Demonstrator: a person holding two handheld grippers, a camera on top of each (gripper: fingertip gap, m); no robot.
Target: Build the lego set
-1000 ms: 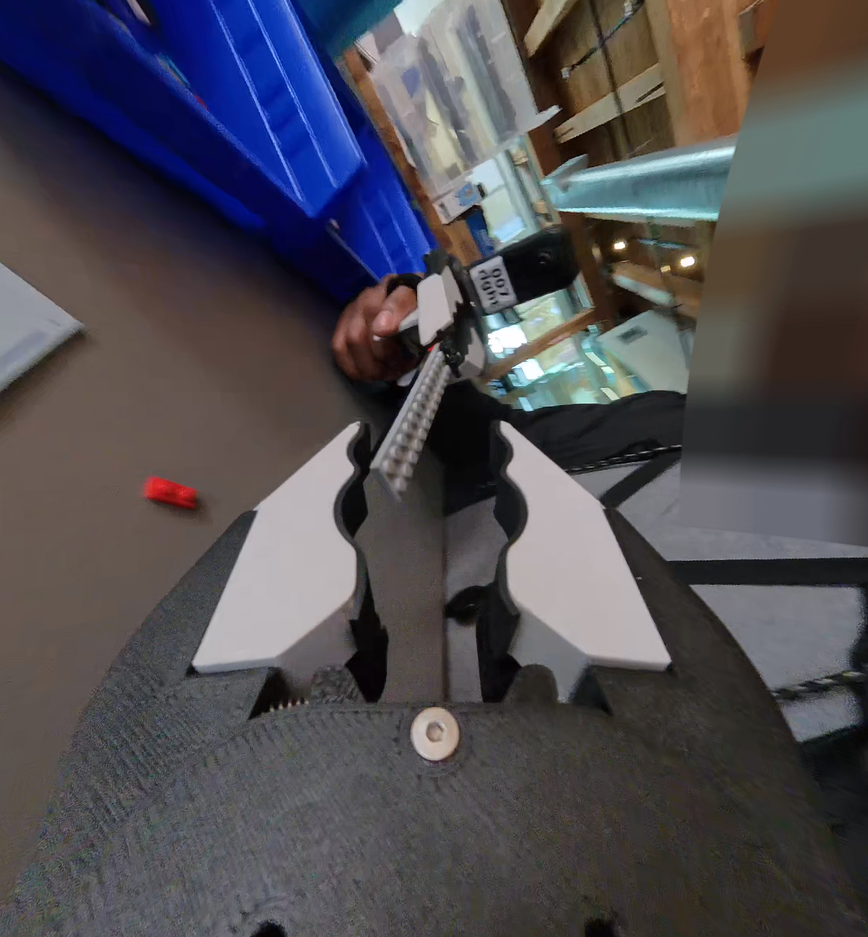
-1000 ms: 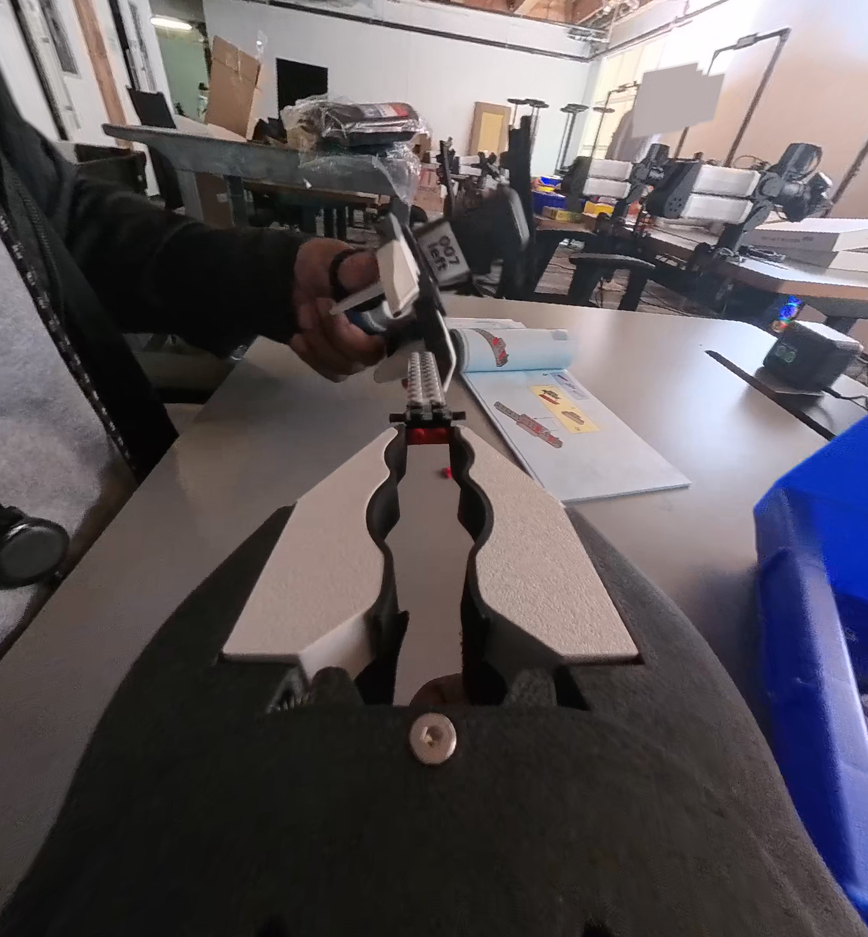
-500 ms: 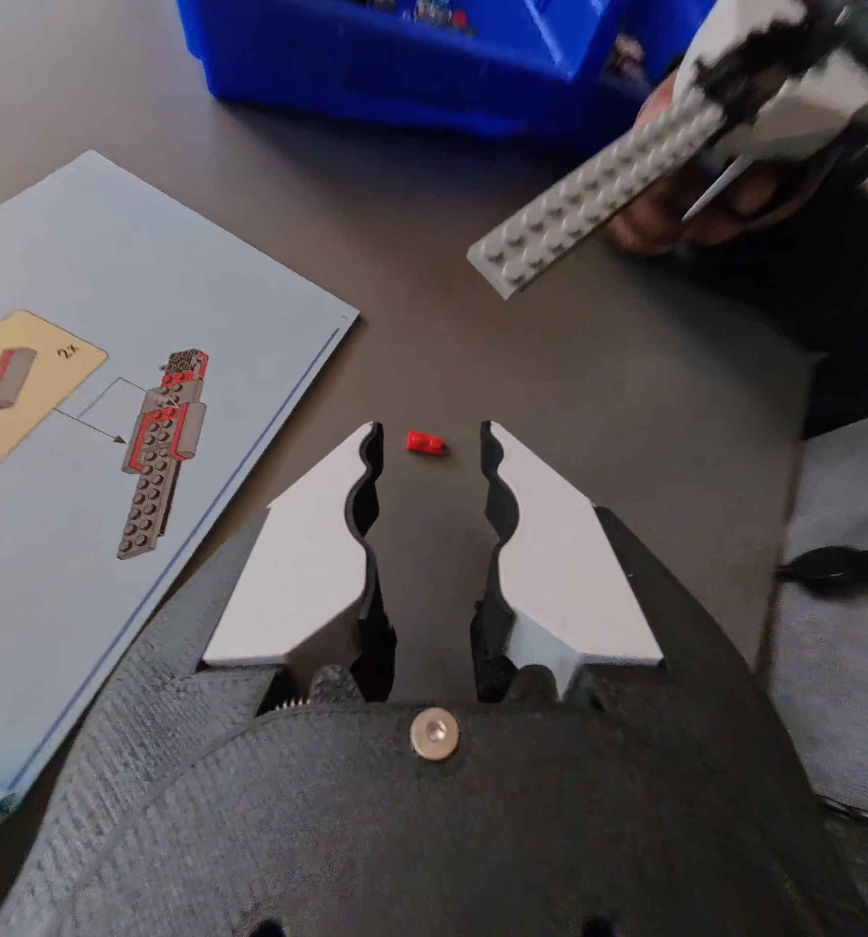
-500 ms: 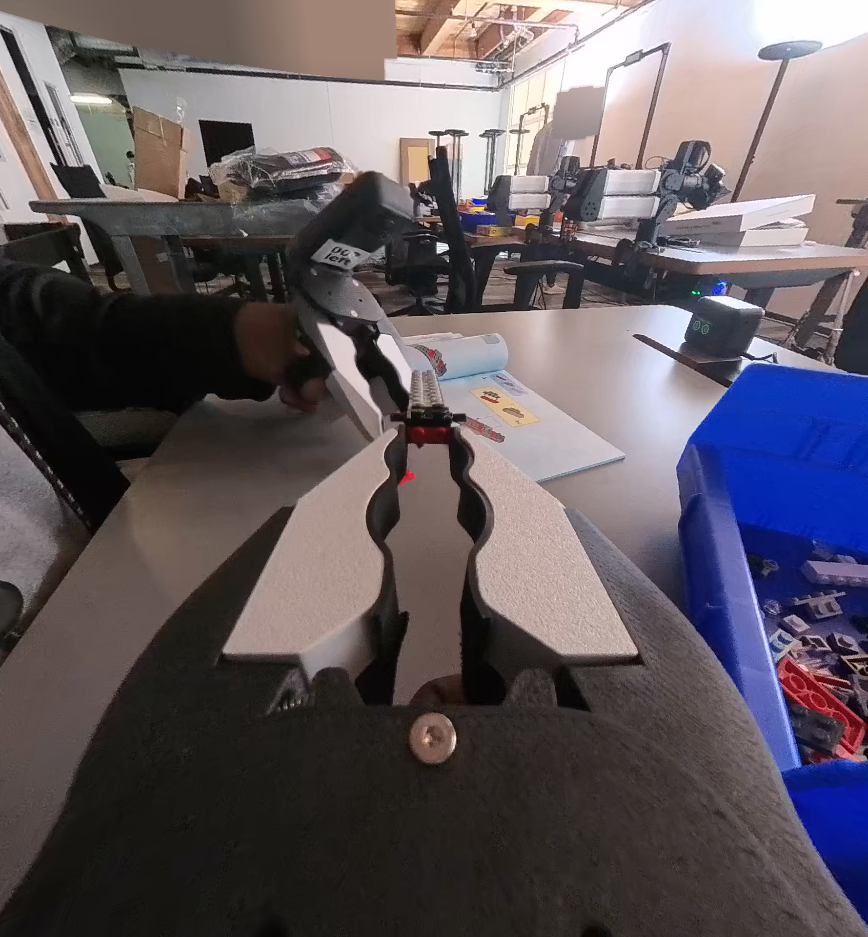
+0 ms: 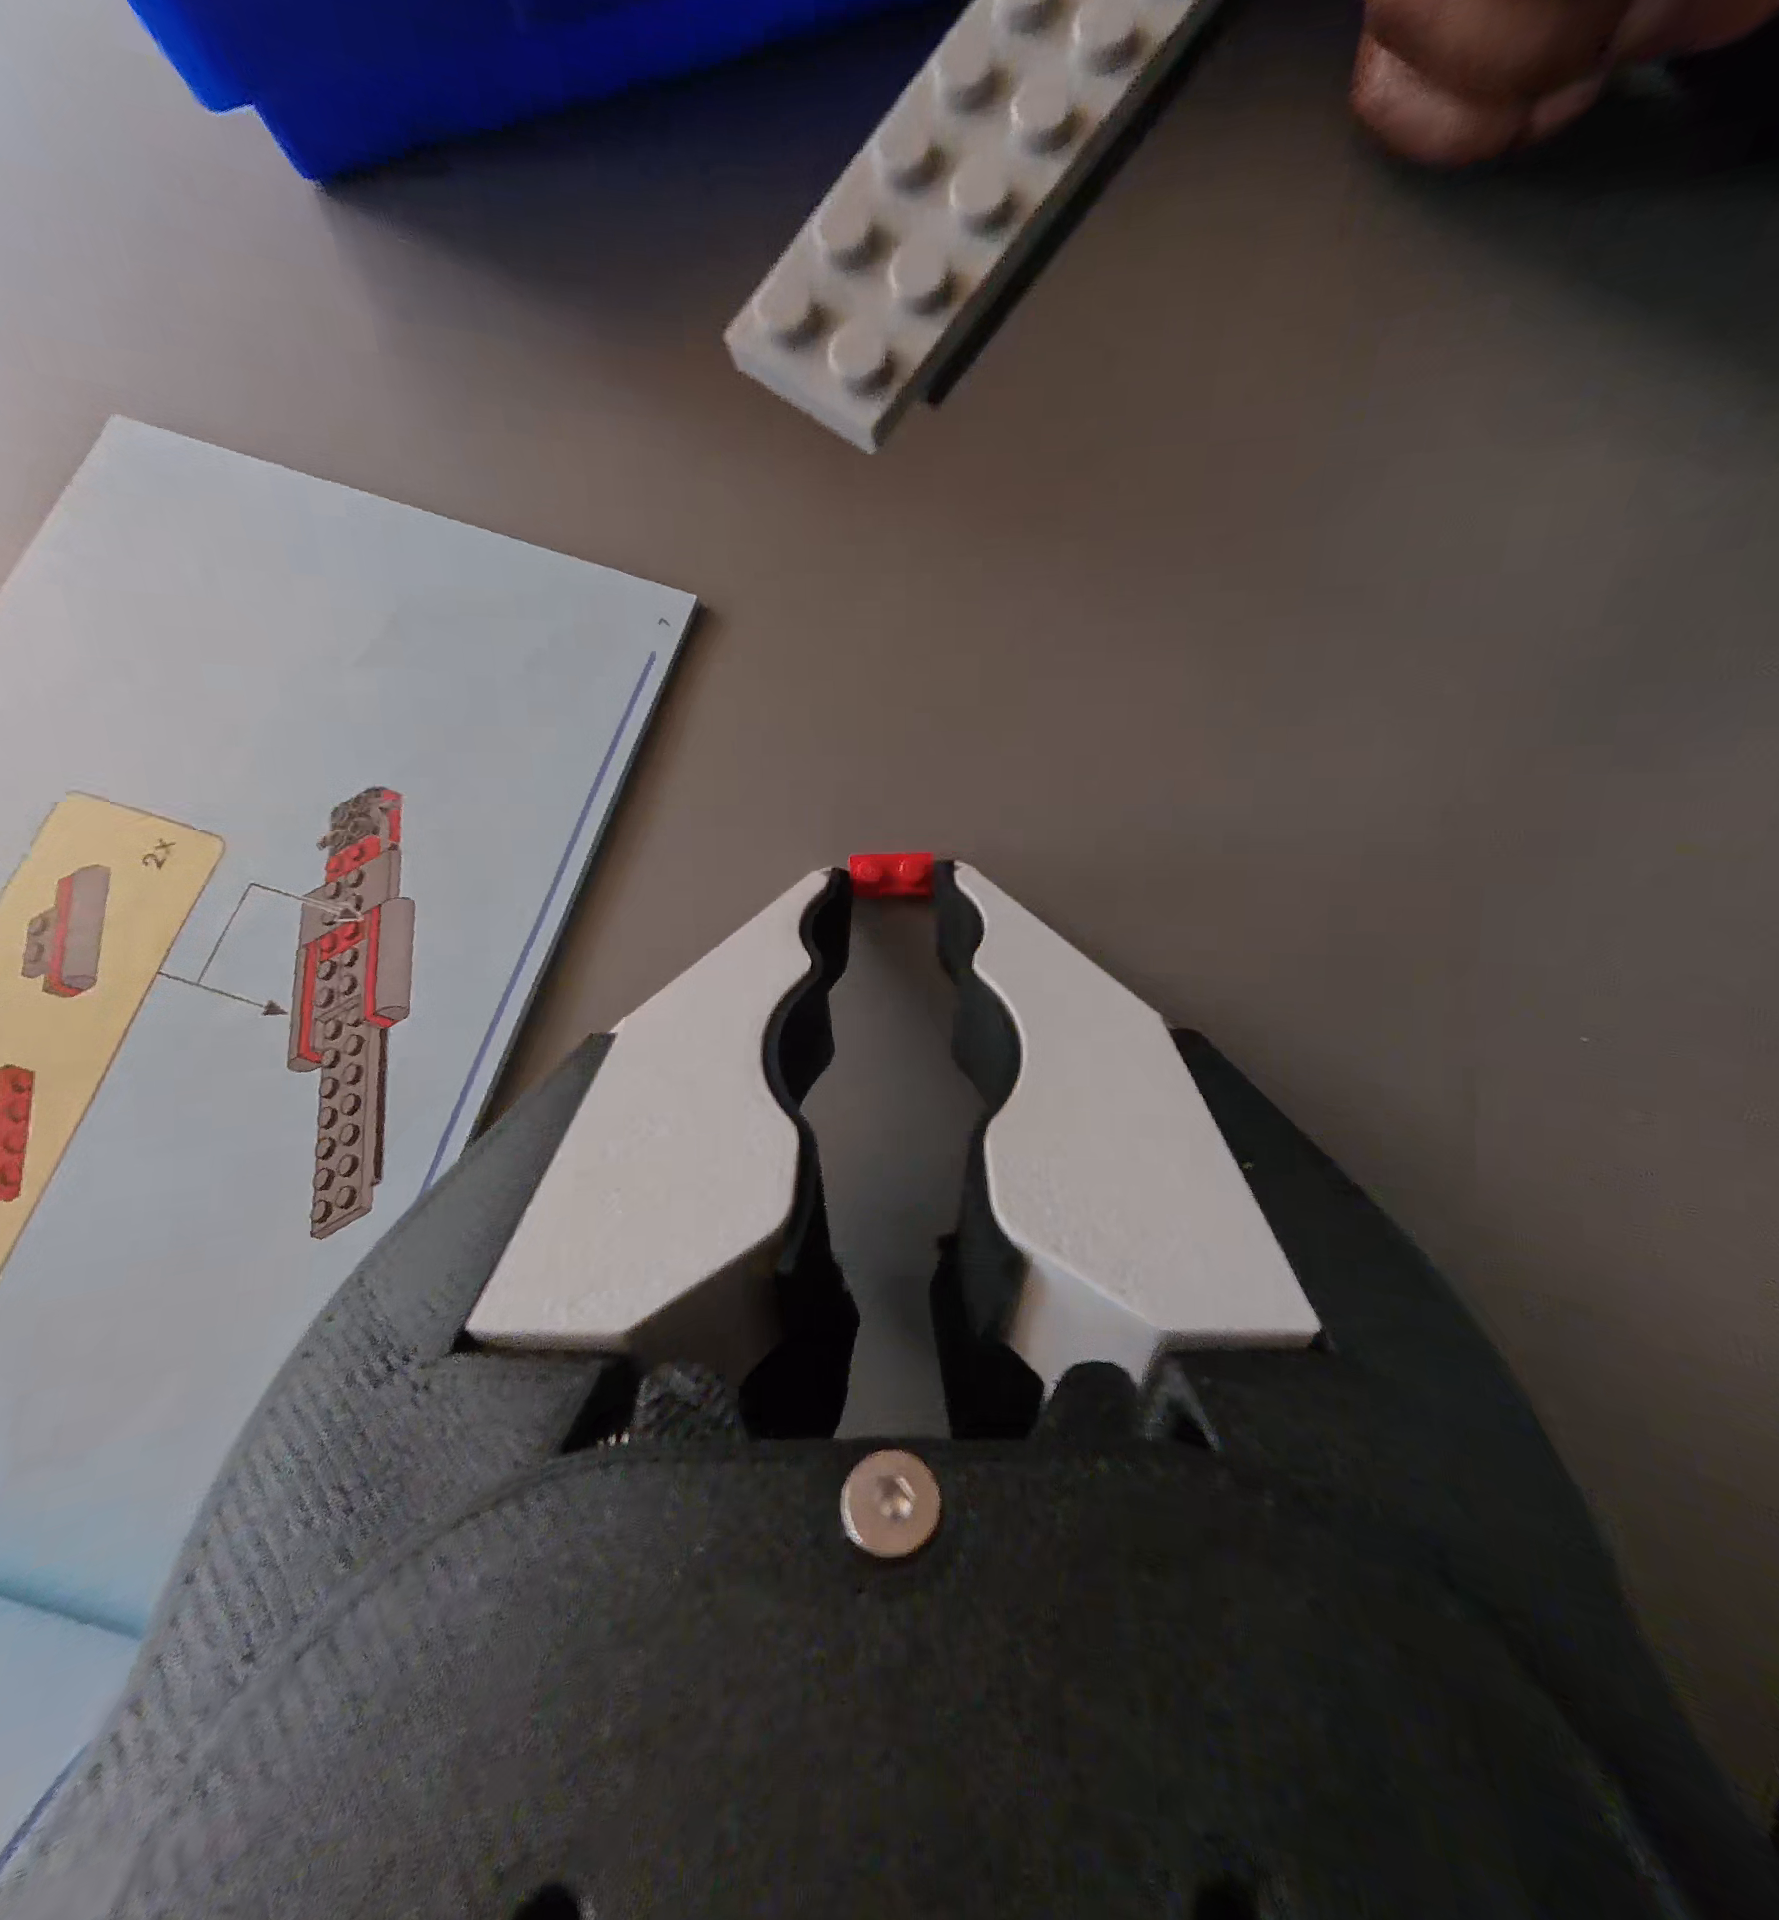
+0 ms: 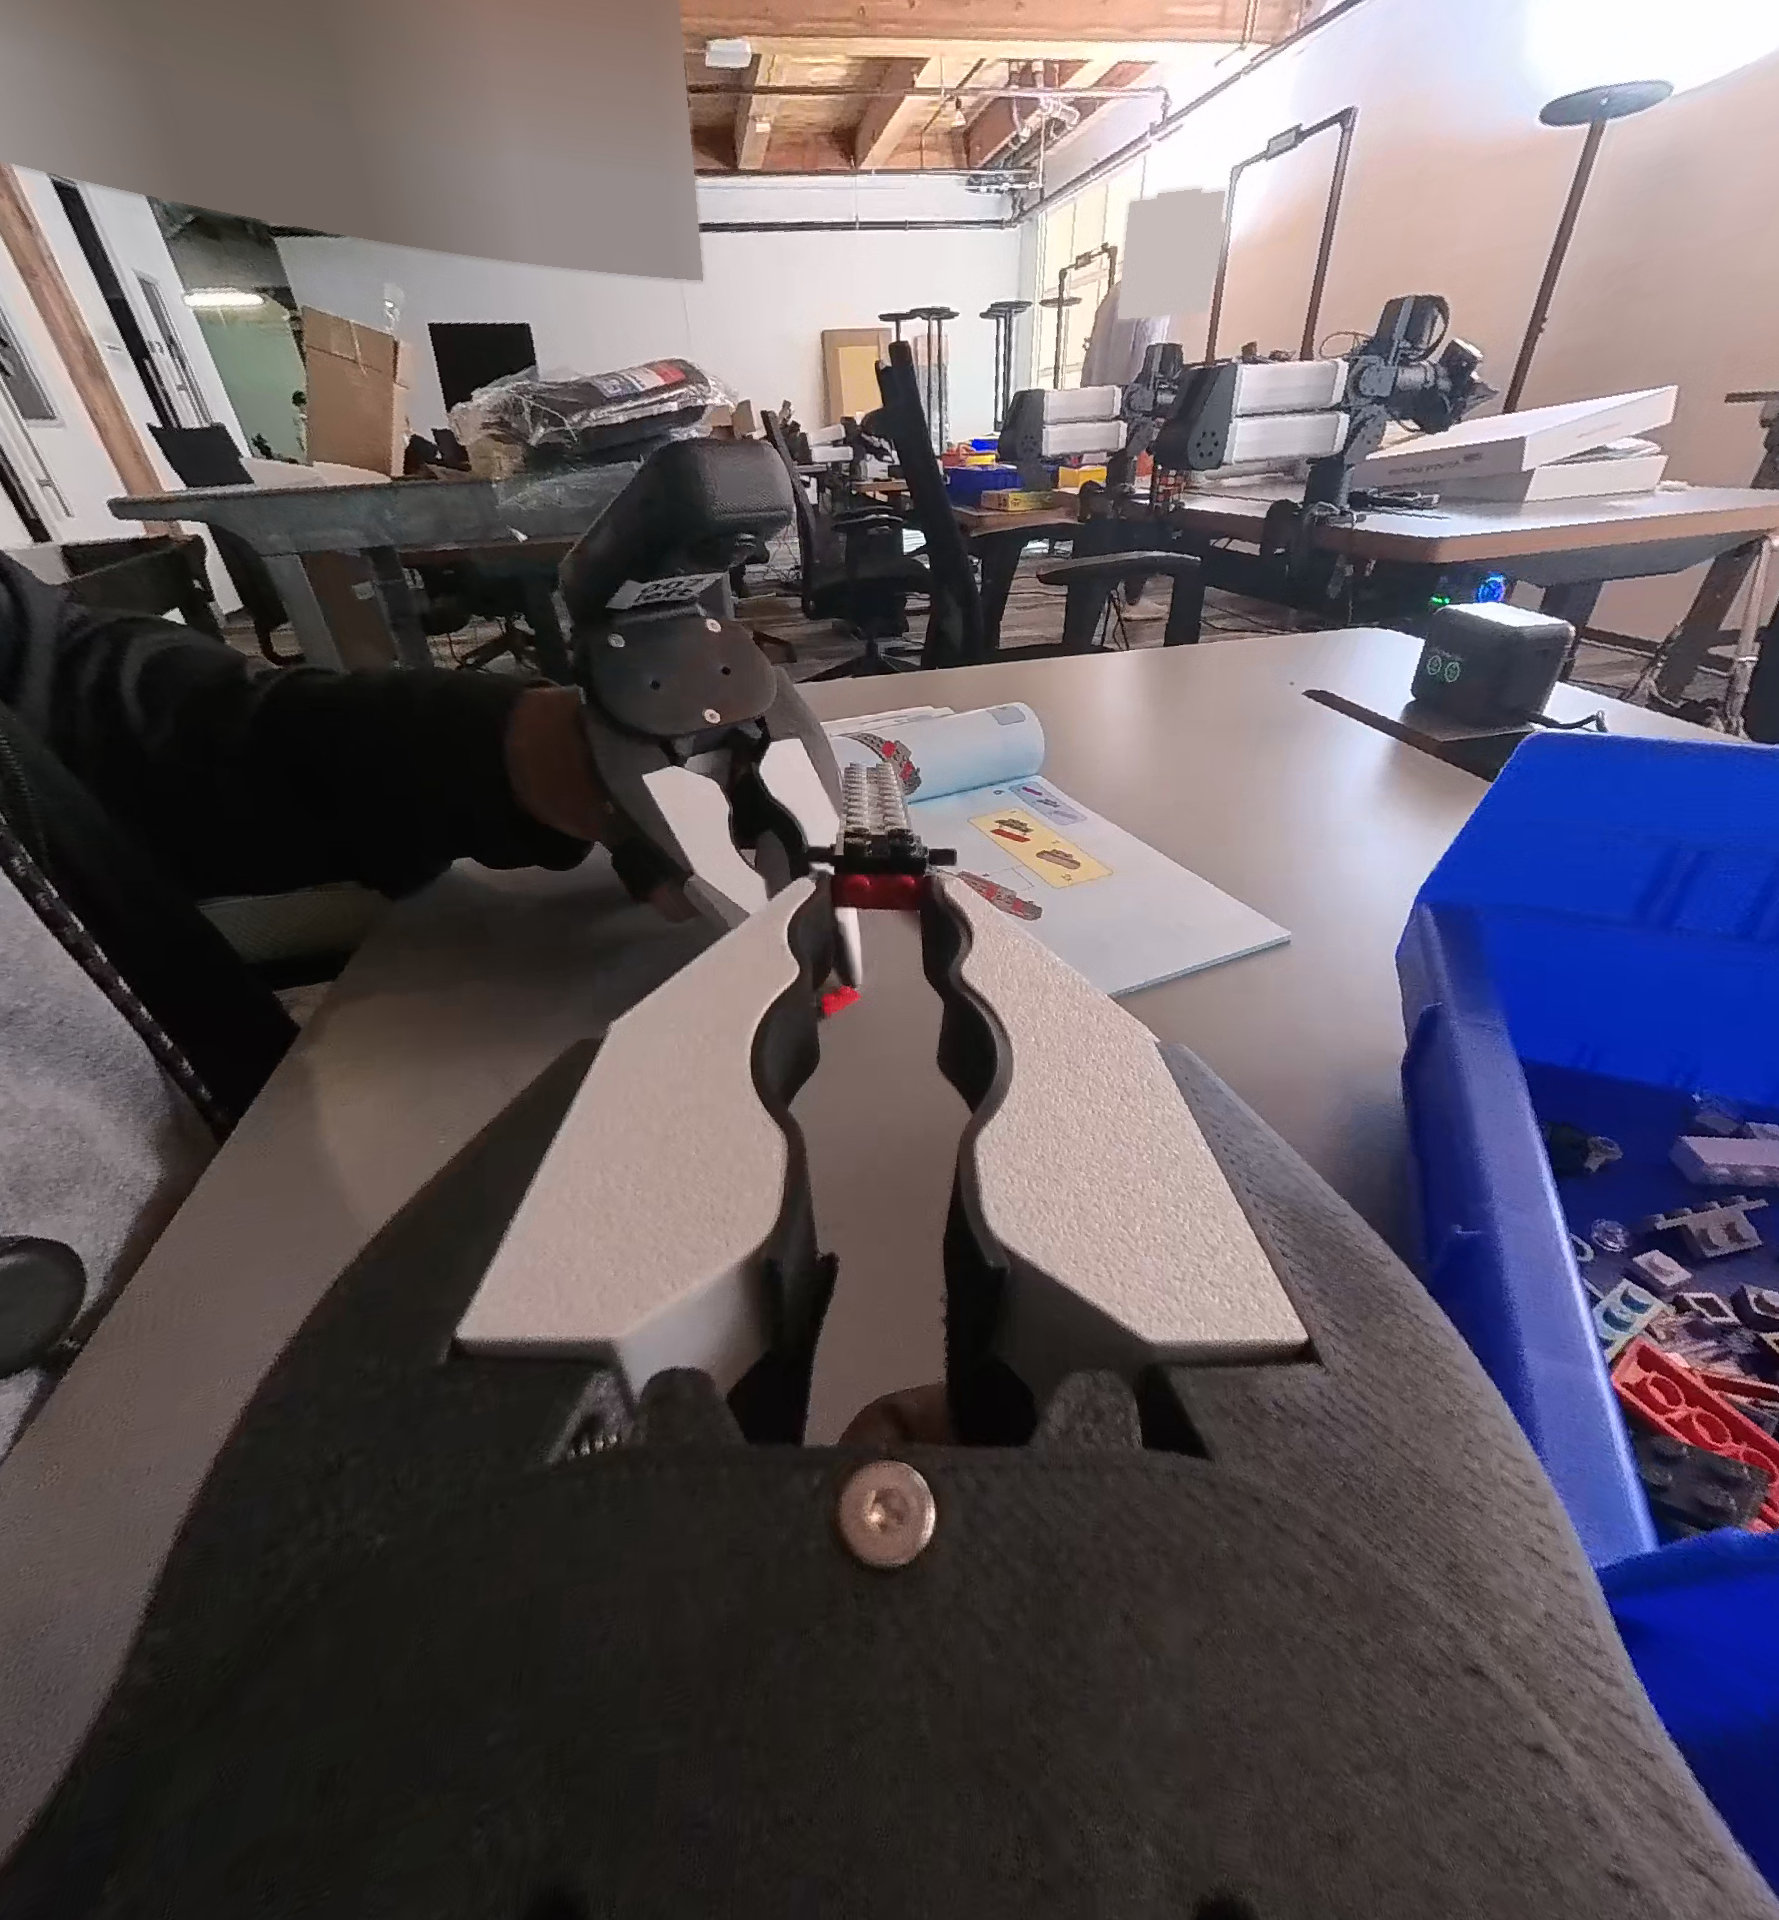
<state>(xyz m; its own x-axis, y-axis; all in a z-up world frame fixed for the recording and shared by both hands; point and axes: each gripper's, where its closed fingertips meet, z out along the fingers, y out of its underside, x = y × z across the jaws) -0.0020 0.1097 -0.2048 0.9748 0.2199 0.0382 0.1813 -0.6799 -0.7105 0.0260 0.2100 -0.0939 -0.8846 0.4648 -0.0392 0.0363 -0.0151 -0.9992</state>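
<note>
In the left wrist view my left gripper [image 5: 892,883] points down at the table, its tips closed on either side of a small red brick [image 5: 892,873] that lies on the table. In the right wrist view my right gripper [image 6: 874,896] is shut on the lego assembly: a red brick [image 6: 872,890] under a black piece, with a long grey studded plate [image 6: 872,805] sticking forward. The plate's free end also shows in the left wrist view [image 5: 947,218], above the table. The left gripper [image 6: 760,883] shows just left of the assembly, with the small red brick [image 6: 837,1001] at its tip.
An open instruction booklet [image 5: 241,831] lies left of the left gripper and shows in the right wrist view [image 6: 1093,873]. A blue bin [image 6: 1591,935] of loose lego pieces stands at the right, and its corner shows too [image 5: 428,94]. A small black box [image 6: 1487,675] sits farther back. Across from one pair of fingers to the other is roughly 15 cm.
My left gripper swung away from the held plate, came down over the small red brick and closed on it. My right gripper kept its hold on the assembly.
</note>
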